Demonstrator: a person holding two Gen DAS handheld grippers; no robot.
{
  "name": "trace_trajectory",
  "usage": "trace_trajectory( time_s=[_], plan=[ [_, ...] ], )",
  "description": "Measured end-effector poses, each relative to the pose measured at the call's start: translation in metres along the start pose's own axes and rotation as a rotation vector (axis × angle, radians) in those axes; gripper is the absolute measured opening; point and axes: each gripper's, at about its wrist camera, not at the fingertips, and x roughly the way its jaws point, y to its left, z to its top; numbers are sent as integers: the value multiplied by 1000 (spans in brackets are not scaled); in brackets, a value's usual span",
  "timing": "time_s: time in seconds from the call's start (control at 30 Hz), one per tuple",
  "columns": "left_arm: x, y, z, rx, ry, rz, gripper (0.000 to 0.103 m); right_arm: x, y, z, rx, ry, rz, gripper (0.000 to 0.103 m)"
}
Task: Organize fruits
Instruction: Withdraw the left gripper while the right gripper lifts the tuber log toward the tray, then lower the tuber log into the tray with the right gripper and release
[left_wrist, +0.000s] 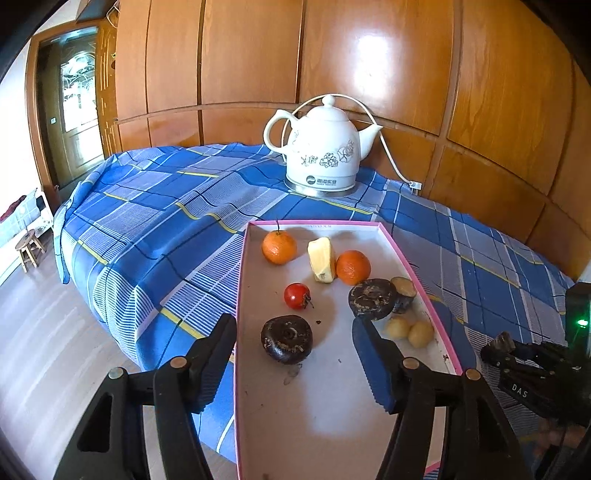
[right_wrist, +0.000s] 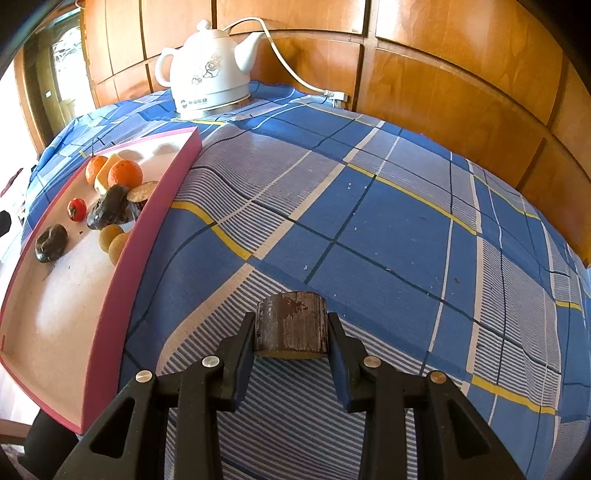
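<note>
A pink-rimmed white tray (left_wrist: 242, 280) (right_wrist: 147, 218) lies on the blue plaid cloth. In it are two oranges (left_wrist: 279, 247) (left_wrist: 353, 267), a yellow fruit wedge (left_wrist: 322, 259), a red tomato (left_wrist: 297, 295), two dark round fruits (left_wrist: 287, 339) (left_wrist: 372, 298), a dark cut piece (left_wrist: 403, 291) and two small yellow fruits (left_wrist: 409, 330). My left gripper (left_wrist: 295, 339) is open above the tray's near end, around the nearer dark fruit. My right gripper (right_wrist: 291, 332) is shut on a dark brown cut chunk (right_wrist: 291, 323) over the cloth, right of the tray; it also shows in the left wrist view (left_wrist: 498, 350).
A white ceramic kettle (left_wrist: 321, 147) (right_wrist: 210, 70) with a cord stands at the back of the table by wooden wall panels. The table's left edge drops to the floor, where a small stool (left_wrist: 29, 245) stands.
</note>
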Motion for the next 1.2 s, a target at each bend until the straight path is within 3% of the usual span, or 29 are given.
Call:
trace_trajectory(
  time_s=[0.27,0.67,1.2],
  plan=[
    [-3,3,2,-8,-14,10,67,-23,14,17,-1,-73,20,36],
    [-10,15,5,-37,-31,36,67,-69,65,46,-93,-229,61,36],
    [-19,37,11,-89,-64,75,67,-90,127,52,-226,-282,127,36]
  ],
)
